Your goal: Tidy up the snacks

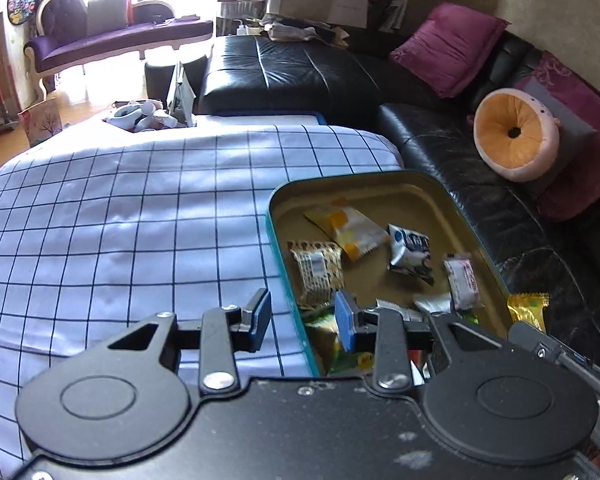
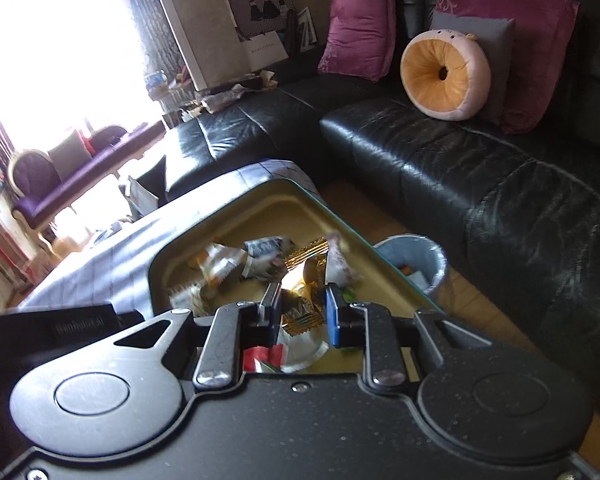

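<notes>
A teal tin (image 1: pixel 288 280) with a gold inside lies on the checked cloth and holds several wrapped snacks, among them a yellow-white packet (image 1: pixel 350 230) and a silver-blue packet (image 1: pixel 410 252). My left gripper (image 1: pixel 304 318) is open and straddles the tin's near left wall. My right gripper (image 2: pixel 302 306) hovers over the tin (image 2: pixel 168 256), jaws partly apart with a gold-wrapped snack (image 2: pixel 302 314) between the pads; whether they press it is unclear. That gold snack also shows at the right of the left wrist view (image 1: pixel 528 308).
The table carries a white checked cloth (image 1: pixel 120 220). A black leather sofa (image 2: pixel 480 168) with cushions wraps the far and right sides. A light blue bin (image 2: pixel 420 260) stands on the floor right of the table.
</notes>
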Tool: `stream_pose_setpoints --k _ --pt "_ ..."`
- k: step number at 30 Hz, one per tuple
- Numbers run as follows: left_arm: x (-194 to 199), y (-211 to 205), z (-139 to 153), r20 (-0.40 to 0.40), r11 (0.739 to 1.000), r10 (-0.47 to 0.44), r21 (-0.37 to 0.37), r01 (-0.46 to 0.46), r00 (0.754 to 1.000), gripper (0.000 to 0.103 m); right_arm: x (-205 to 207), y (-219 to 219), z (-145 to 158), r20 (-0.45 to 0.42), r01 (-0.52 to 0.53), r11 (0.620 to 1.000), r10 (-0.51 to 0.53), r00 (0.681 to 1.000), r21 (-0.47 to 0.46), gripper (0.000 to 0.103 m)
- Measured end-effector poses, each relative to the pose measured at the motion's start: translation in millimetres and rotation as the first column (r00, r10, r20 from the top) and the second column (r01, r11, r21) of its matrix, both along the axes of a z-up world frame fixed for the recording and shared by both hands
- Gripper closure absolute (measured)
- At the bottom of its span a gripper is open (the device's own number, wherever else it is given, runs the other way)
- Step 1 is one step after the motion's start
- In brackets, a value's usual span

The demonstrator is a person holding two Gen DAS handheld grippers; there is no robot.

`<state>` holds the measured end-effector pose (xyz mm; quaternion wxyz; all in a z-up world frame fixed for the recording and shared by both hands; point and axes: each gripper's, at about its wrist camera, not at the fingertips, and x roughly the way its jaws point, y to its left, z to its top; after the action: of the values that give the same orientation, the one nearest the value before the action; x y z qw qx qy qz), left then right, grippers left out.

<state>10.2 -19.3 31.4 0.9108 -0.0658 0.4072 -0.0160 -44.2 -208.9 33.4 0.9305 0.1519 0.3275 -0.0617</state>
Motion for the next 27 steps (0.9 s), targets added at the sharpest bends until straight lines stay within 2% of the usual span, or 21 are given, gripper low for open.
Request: stream_pose_setpoints --k 4,9,22,27 --pt "-10 -7 -2 0.005 0.998 -0.049 0.03 0.048 0.999 0.069 -5 4 -7 -0.056 0.012 0.998 -0.015 0.998 -0.054 0.066" --pt "-19 -6 -2 -0.002 0.997 -0.075 0.03 0.075 0.997 0.069 -21 9 -16 -0.088 0.026 0.994 -0.035 0.995 -0.107 0.066" --pt "-40 0 -13 -0.027 0.988 -0.139 0.06 0.141 0.99 0.069 -33 27 -4 -0.088 0.006 0.991 -0.019 0.996 -0.136 0.066" --pt "-42 4 -13 -0.028 0.988 -0.151 0.043 0.152 0.988 0.069 -30 31 -3 -0.097 0.022 0.991 -0.035 0.995 -0.13 0.066"
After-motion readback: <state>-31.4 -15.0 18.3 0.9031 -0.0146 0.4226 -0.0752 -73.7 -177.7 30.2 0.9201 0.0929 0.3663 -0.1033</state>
